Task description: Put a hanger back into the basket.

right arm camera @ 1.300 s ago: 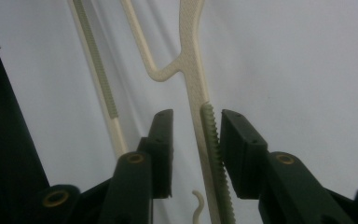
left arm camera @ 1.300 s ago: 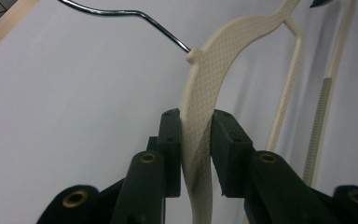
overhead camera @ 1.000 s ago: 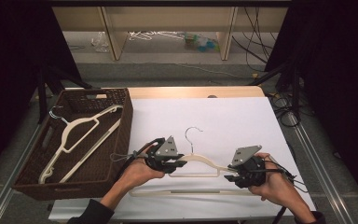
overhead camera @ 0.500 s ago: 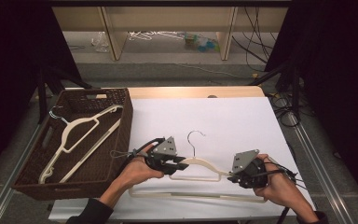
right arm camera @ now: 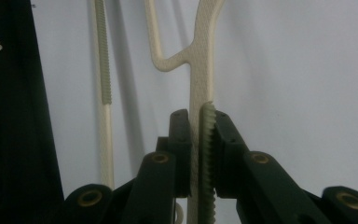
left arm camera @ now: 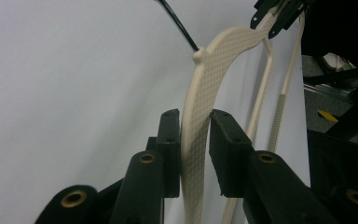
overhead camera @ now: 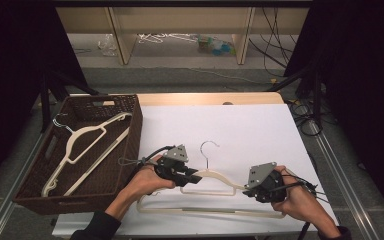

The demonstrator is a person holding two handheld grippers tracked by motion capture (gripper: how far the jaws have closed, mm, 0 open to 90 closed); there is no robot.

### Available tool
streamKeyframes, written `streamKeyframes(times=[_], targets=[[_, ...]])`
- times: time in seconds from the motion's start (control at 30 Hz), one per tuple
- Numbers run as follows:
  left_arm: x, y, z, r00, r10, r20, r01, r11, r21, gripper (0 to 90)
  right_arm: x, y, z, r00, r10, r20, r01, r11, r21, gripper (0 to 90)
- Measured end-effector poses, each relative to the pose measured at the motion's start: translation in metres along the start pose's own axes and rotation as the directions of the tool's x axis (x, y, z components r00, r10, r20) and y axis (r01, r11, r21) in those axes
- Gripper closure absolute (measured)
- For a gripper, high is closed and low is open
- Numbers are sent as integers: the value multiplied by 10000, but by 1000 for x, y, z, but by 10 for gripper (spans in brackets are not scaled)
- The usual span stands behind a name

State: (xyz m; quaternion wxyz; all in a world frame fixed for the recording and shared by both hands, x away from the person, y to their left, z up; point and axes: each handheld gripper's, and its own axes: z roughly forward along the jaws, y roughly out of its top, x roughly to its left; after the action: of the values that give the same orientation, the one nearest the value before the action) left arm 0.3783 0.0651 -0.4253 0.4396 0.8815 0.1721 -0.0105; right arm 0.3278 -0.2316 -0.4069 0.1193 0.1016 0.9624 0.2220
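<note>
A cream plastic hanger (overhead camera: 215,176) with a wire hook lies across the front of the white table top (overhead camera: 240,125). My left gripper (overhead camera: 192,179) is shut on its left shoulder. In the left gripper view both black pads press the textured arm of the hanger (left arm camera: 198,93), with the left gripper (left arm camera: 195,123) around it. My right gripper (overhead camera: 248,189) is shut on the right shoulder. In the right gripper view the right gripper (right arm camera: 199,116) clamps the hanger (right arm camera: 201,60) between a plain pad and a green ribbed pad (right arm camera: 208,140).
A dark wicker basket (overhead camera: 130,120) stands at the table's left with another cream hanger (overhead camera: 87,137) inside. Behind the table are low shelves, and cables trail at the right. The white surface stretches open behind the hanger.
Both grippers and the hanger sit slightly nearer the table's front edge than a second ago.
</note>
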Motion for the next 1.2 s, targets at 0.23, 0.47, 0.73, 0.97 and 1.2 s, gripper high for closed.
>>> streamKeyframes(times=[0.23,0.47,0.73,0.97,1.2], targets=[[-9,5,-1,9992,410,37,-411,9990,195,775,-2,-2,2,9999,59,90,-60,9999,109,806],[-21,8,-8,9974,661,274,-667,9976,210,819,-4,-4,2,9992,359,189,-358,9993,-91,758],[-34,18,-16,9960,875,-162,-873,9961,128,855,-12,-5,-11,9731,2025,1101,-1839,9700,-1587,459],[-27,18,-26,9975,286,-653,-289,9996,-25,855,-18,-8,-26,9427,3085,1273,-2663,9252,-2705,359],[-20,21,-43,9955,-424,-853,378,9978,-548,854,-19,-12,-23,9070,4081,1042,-3512,8694,-3476,297]])
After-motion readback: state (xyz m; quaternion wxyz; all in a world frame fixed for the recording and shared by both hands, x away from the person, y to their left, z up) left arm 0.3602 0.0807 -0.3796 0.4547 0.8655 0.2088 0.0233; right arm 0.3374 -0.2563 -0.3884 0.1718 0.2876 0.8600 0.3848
